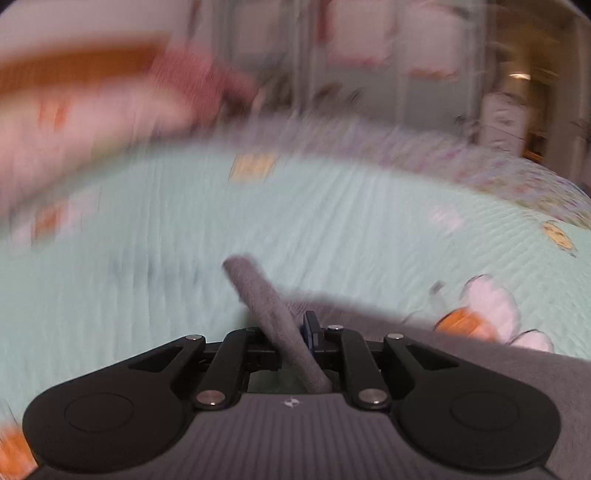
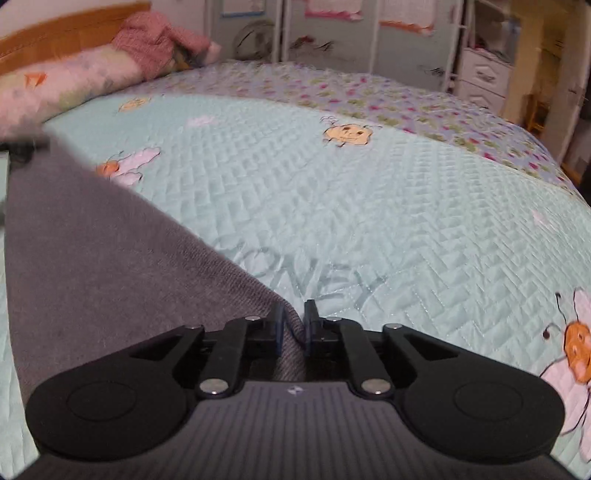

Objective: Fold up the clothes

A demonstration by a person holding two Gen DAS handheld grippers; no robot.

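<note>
While the grey garment [image 2: 110, 258] is lying over the near edge of the quilted bedspread [image 2: 369, 206], the left gripper [image 1: 295, 332] and right gripper [image 2: 293, 328] are each pinching a fold of its edge, seemingly readying a fold

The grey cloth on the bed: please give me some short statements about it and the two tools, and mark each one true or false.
1. The right tool has grey cloth between its fingers. True.
2. The left tool is empty. False: a rolled edge of the grey cloth passes between its fingers.
3. The bed cover is pale green with cartoon bees. True.
4. The grey cloth is already folded into a neat square. False: it hangs stretched between the tools.
5. A pink garment lies near the headboard. True.
</note>
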